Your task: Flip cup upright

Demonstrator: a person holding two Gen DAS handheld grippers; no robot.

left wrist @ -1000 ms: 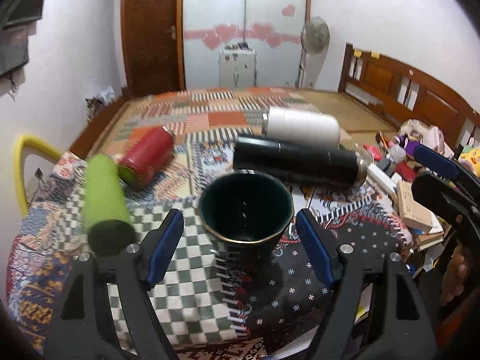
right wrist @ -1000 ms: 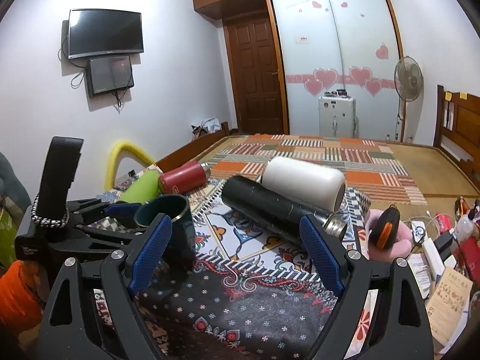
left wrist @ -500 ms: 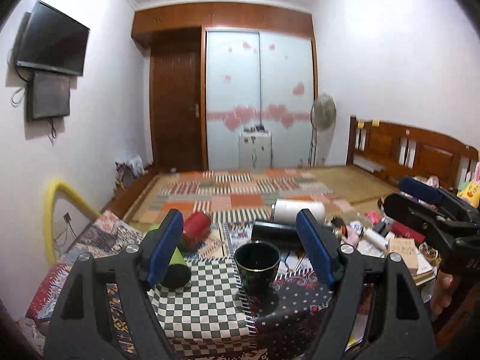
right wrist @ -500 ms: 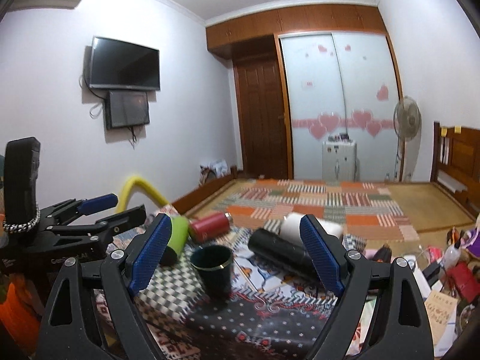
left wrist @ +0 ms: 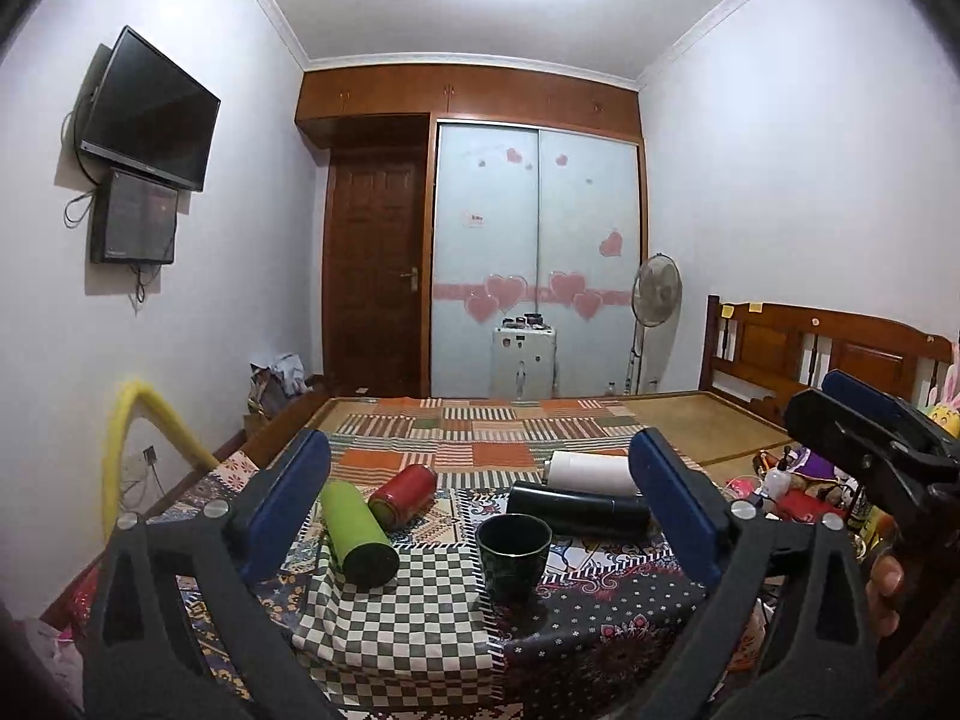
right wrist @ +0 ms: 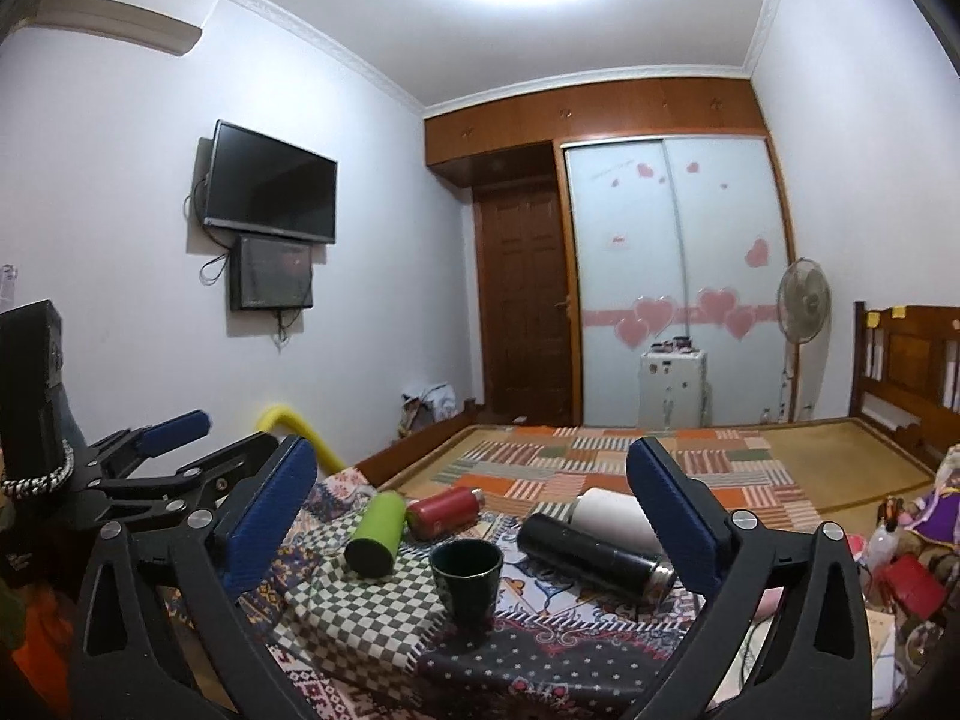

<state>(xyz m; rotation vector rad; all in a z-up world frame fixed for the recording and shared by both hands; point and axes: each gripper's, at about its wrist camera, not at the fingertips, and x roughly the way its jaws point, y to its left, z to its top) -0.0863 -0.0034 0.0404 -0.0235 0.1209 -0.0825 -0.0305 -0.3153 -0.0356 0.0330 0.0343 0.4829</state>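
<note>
A dark green cup with a thin gold rim stands upright on the patterned cloths on the table; it also shows in the right wrist view. My left gripper is open and empty, pulled back from the cup, its blue pads wide apart. My right gripper is open and empty too, also well back from the cup. Each gripper shows at the edge of the other's view.
A green bottle, a red bottle, a black flask and a white flask lie on their sides behind the cup. Clutter sits at the right. A bed lies beyond.
Both grippers have pulled back and up from the cup, which now looks small and far. The cup stands upright where it was.
</note>
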